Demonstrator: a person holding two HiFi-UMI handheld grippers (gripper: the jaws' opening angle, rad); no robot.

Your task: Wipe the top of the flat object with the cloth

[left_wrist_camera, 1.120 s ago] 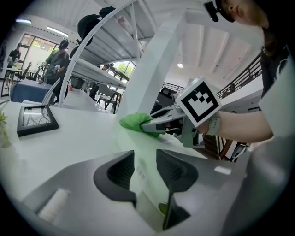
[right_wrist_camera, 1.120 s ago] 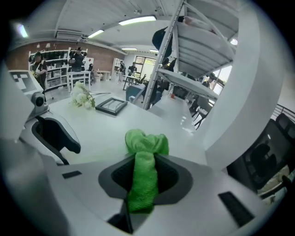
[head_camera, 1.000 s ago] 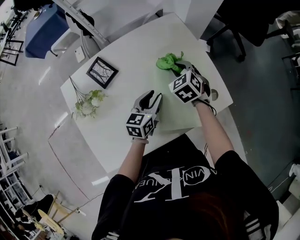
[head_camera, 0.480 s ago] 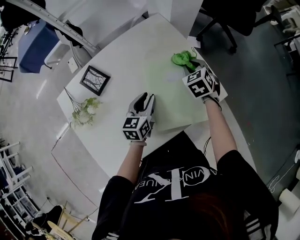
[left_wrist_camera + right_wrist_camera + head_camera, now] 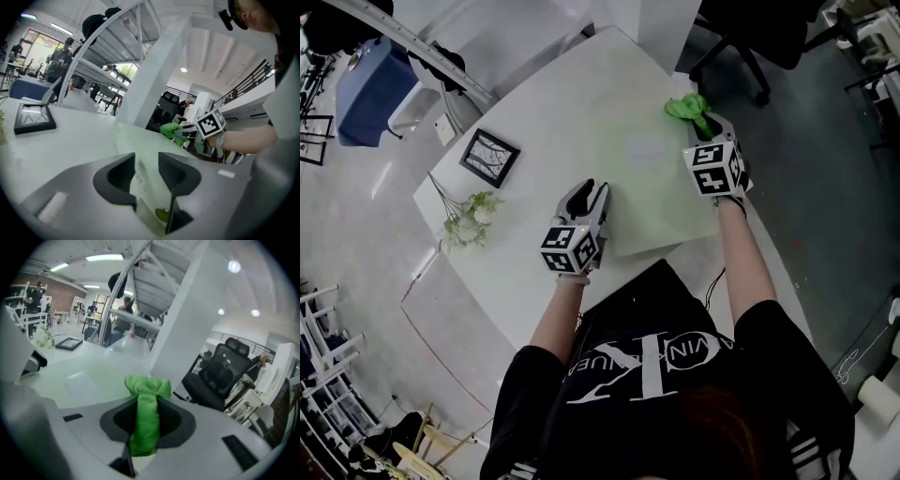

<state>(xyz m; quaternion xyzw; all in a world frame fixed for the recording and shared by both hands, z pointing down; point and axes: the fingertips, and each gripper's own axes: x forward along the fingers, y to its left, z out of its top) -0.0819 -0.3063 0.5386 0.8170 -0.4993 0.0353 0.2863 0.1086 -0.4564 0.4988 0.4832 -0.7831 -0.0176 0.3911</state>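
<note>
The flat object, pale green on the white table, is clamped at its 8 o'clock edge by the left gripper, likely to steady it, while the right gripper pinches the green cloth over its 1 o'clock corner.

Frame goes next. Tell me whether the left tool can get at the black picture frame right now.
Probably not yet: the left tool is clamped on the pale green flat board. Once released, bare white table leads to the black picture frame; the flower sprig lies aside.
</note>
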